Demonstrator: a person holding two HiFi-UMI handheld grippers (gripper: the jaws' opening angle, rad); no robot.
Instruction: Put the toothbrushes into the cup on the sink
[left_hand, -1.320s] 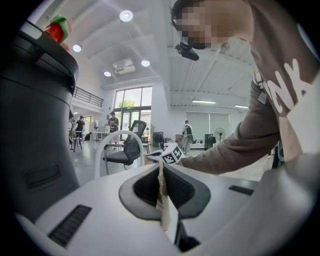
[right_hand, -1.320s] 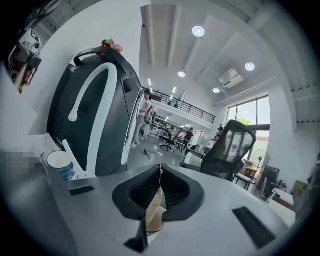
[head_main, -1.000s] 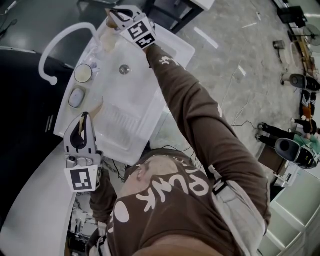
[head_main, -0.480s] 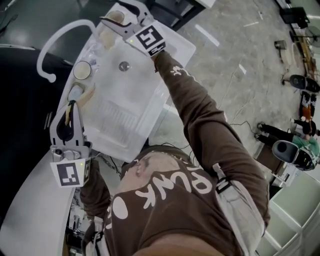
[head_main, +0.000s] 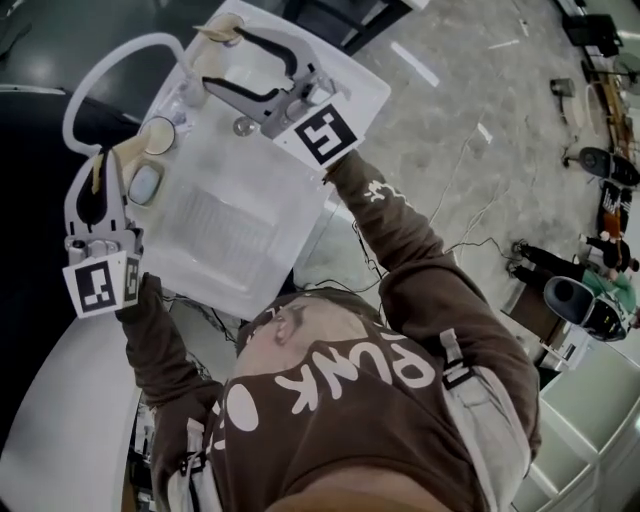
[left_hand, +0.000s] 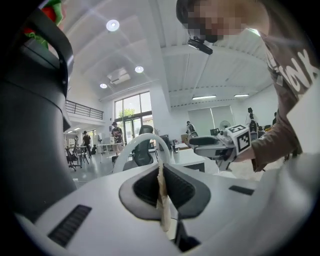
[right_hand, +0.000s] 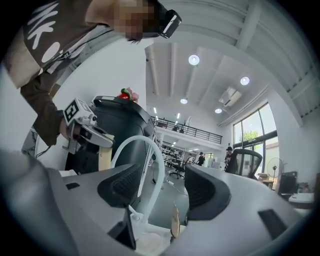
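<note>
A white sink (head_main: 290, 175) fills the middle of the head view. At its far corner stands a clear cup (head_main: 203, 72) with a beige toothbrush (head_main: 215, 33) sticking out of it. My right gripper (head_main: 225, 57) hovers just over the cup, jaws wide apart and touching nothing. In the right gripper view that toothbrush's end (right_hand: 175, 222) shows low between the spread pads. My left gripper (head_main: 97, 158) is at the sink's left side, shut on a second thin beige toothbrush (left_hand: 162, 205), whose handle pokes out past the pads (head_main: 97, 175).
A white arched faucet (head_main: 100, 55) curves over the sink's far left side. A round dish (head_main: 160, 135) and an oval soap dish (head_main: 145, 183) sit on the left rim. A dark cabinet stands left of the sink. People and chairs are far back.
The right gripper opened, left a toothbrush in the cup and drew back toward me. The left gripper moved farther along the sink's left side with its toothbrush.
</note>
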